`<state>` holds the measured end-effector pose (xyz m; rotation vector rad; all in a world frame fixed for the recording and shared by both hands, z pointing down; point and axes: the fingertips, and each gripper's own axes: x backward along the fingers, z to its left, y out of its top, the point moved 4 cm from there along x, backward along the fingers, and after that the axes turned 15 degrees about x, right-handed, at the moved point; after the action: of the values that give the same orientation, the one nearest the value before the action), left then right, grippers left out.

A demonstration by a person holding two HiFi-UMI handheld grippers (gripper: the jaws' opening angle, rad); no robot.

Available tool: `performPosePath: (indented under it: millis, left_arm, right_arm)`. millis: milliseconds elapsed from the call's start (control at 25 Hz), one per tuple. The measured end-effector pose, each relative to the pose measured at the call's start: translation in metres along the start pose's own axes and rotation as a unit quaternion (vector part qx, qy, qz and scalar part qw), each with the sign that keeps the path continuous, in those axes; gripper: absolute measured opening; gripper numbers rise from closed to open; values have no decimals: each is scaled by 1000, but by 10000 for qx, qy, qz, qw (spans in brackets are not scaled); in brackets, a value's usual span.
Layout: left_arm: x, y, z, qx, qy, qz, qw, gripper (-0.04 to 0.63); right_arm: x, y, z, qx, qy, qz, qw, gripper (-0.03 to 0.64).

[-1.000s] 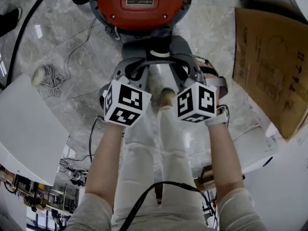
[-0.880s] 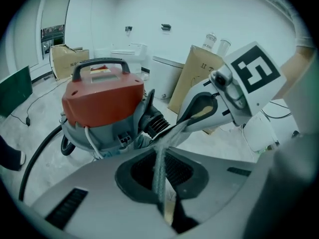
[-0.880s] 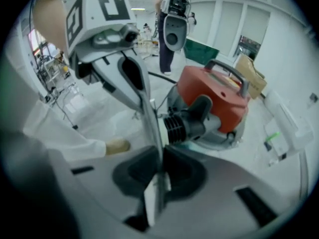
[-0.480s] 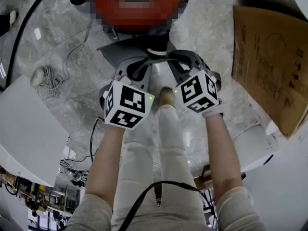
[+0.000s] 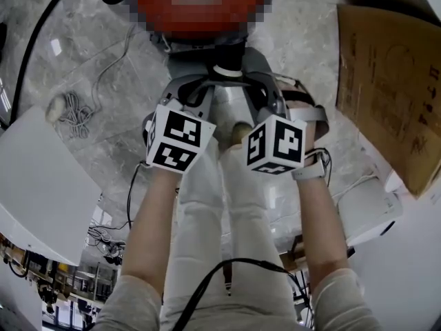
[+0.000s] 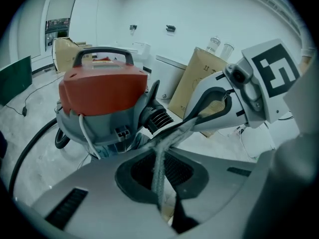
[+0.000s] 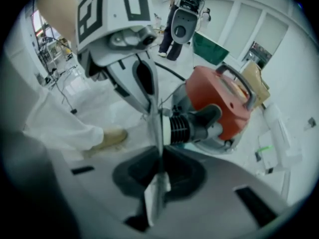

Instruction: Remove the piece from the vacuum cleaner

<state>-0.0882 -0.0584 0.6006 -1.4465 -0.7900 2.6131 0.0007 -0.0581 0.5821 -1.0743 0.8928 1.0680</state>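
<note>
Left gripper (image 6: 160, 195) and right gripper (image 7: 157, 193) both had jaws clamped on the thin grey piece (image 6: 168, 137) — apparently not yet pulled clear of the vacuum (image 6: 102, 91).

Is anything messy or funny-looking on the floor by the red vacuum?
Yes, a little. A grey cord lies in a loose tangle on the floor, left of the red vacuum cleaner, instead of being wound up neatly. A big cardboard sheet is off to the right. Nothing looks spilled or broken.
</note>
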Motion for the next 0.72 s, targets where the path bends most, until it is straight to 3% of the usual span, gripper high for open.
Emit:
performPosePath:
  millis: [280, 720]
  left_arm:
    - [-6, -9, 2, 386, 12, -62, 9992, 37]
    - [12, 0, -9, 233, 241, 13, 9994, 37]
  right_arm:
    - [5, 5, -1, 363, -45, 13, 9993, 38]
    - [-6, -10, -1, -792, 195, -707, 9942, 40]
